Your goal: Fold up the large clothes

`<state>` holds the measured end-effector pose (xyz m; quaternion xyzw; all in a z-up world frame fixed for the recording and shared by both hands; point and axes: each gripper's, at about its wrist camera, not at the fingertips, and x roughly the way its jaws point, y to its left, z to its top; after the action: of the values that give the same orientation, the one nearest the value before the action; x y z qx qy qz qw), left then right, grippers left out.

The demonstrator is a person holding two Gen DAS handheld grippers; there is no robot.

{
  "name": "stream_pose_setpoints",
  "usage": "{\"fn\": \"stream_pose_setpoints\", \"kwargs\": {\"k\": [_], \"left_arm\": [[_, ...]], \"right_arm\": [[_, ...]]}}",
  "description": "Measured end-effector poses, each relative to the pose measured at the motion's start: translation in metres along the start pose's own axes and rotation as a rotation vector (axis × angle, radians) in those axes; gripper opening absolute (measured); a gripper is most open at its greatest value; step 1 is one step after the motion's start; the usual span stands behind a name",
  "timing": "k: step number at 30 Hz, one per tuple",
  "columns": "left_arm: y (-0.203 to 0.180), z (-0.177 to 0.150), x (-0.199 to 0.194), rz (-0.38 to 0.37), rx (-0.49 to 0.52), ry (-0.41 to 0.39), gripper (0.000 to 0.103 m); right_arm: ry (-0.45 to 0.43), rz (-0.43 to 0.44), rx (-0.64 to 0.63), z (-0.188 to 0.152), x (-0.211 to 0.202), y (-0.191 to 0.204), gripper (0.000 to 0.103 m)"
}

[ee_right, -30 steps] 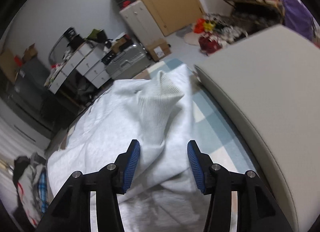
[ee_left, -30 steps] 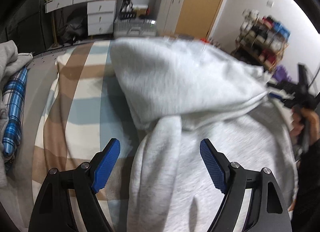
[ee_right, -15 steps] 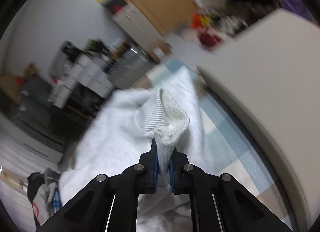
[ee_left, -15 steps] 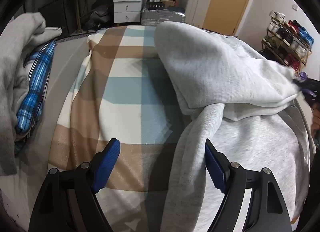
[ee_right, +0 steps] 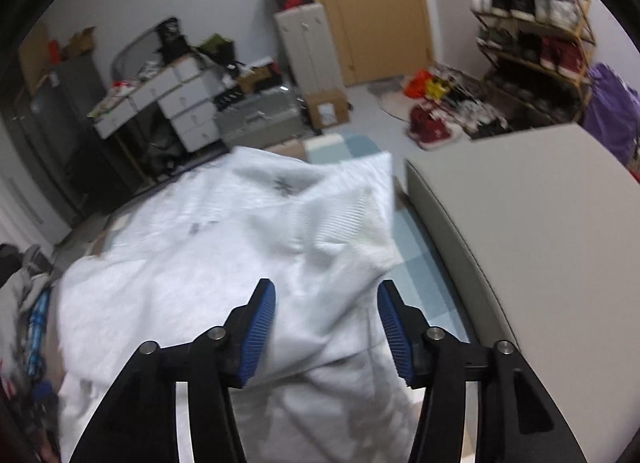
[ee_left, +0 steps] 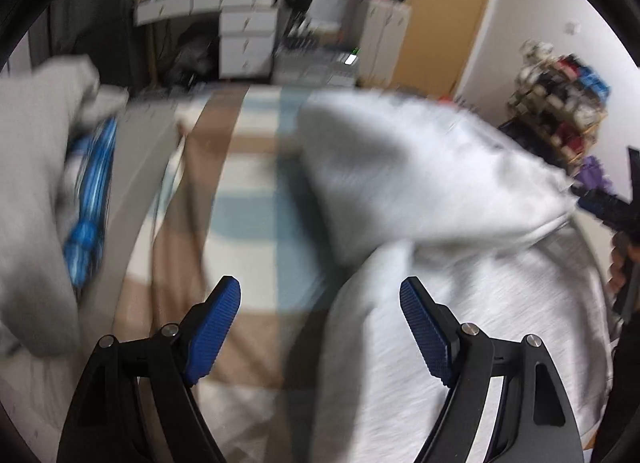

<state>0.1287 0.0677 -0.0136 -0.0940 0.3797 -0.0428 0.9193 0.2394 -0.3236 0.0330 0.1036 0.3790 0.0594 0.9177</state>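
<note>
A large light grey sweatshirt [ee_left: 432, 183] lies partly folded on a checked bed sheet [ee_left: 248, 183]. My left gripper [ee_left: 320, 295] hovers open above the sweatshirt's left edge, one blue pad over the sheet, the other over grey cloth. In the right wrist view the sweatshirt [ee_right: 224, 247] spreads out with its ribbed cuff [ee_right: 352, 219] lying loose on top. My right gripper [ee_right: 326, 303] stands above that cuff, its jaws opening, and the pads do not press on the cloth. The right gripper [ee_left: 600, 205] and the hand holding it also show at the right edge of the left wrist view.
A pile of clothes with a blue plaid piece [ee_left: 86, 199] lies at the bed's left side. A pale grey padded bed edge [ee_right: 532, 231] runs along the right. Beyond the bed stand white drawers [ee_right: 188, 111], a wooden door [ee_right: 372, 11] and a shoe rack [ee_right: 532, 11].
The right gripper closed on the ribbed cuff half a second ago and has now let it go; the cuff has dropped flat. Both views have shifted and the left view is blurred.
</note>
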Motion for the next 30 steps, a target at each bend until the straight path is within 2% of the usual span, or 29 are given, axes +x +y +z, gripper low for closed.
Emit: {"fn": "stream_pose_setpoints", "kwargs": {"k": [1, 4, 7, 8, 10, 14, 15, 16, 18, 19, 21, 23, 26, 27, 28, 30], "left_arm": [[-0.006, 0.006, -0.003, -0.02, 0.016, -0.018, 0.079], [-0.034, 0.028, 0.0, -0.037, 0.115, -0.06, 0.079], [-0.063, 0.046, 0.014, -0.058, 0.207, -0.115, 0.079], [-0.071, 0.05, 0.022, -0.071, 0.226, -0.118, 0.079], [-0.085, 0.055, 0.046, -0.085, 0.267, -0.078, 0.079], [-0.097, 0.043, 0.107, 0.027, 0.39, 0.087, 0.079], [-0.09, 0.038, 0.117, 0.036, 0.387, 0.118, 0.079], [-0.082, 0.036, 0.121, 0.029, 0.361, 0.14, 0.079], [-0.055, 0.033, 0.12, 0.021, 0.271, 0.163, 0.082], [-0.043, 0.034, 0.116, 0.007, 0.227, 0.167, 0.084], [-0.017, 0.033, 0.106, 0.016, 0.137, 0.179, 0.084], [-0.005, 0.029, 0.092, 0.012, 0.084, 0.17, 0.084], [-0.005, 0.02, 0.063, 0.054, 0.1, 0.111, 0.084], [-0.008, 0.015, 0.054, 0.07, 0.113, 0.097, 0.084], [-0.01, 0.009, 0.047, 0.074, 0.123, 0.093, 0.084], [-0.016, -0.002, 0.039, 0.05, 0.139, 0.102, 0.084]], "right_arm": [[-0.015, 0.02, -0.006, -0.001, -0.009, 0.005, 0.063], [-0.028, 0.085, -0.046, 0.004, -0.018, 0.025, 0.069], [-0.027, 0.136, -0.132, 0.008, -0.014, 0.055, 0.079], [-0.016, 0.151, -0.158, 0.009, -0.007, 0.065, 0.08], [0.012, 0.185, -0.191, 0.009, 0.013, 0.084, 0.08], [0.113, 0.234, -0.25, -0.002, 0.061, 0.108, 0.08], [0.145, 0.203, -0.285, -0.008, 0.074, 0.111, 0.078], [0.166, 0.1, -0.342, -0.014, 0.09, 0.111, 0.072], [0.154, -0.101, -0.39, -0.02, 0.102, 0.096, 0.065], [0.145, -0.121, -0.365, -0.02, 0.1, 0.083, 0.065], [0.15, -0.041, -0.266, -0.016, 0.088, 0.058, 0.059], [0.153, 0.038, -0.209, -0.014, 0.07, 0.042, 0.059], [0.102, 0.009, -0.229, -0.02, 0.032, 0.033, 0.065], [0.086, 0.015, -0.215, -0.024, 0.019, 0.026, 0.072], [0.074, 0.031, -0.183, -0.028, 0.006, 0.017, 0.077], [0.076, 0.049, -0.129, -0.037, -0.006, -0.001, 0.078]]}}
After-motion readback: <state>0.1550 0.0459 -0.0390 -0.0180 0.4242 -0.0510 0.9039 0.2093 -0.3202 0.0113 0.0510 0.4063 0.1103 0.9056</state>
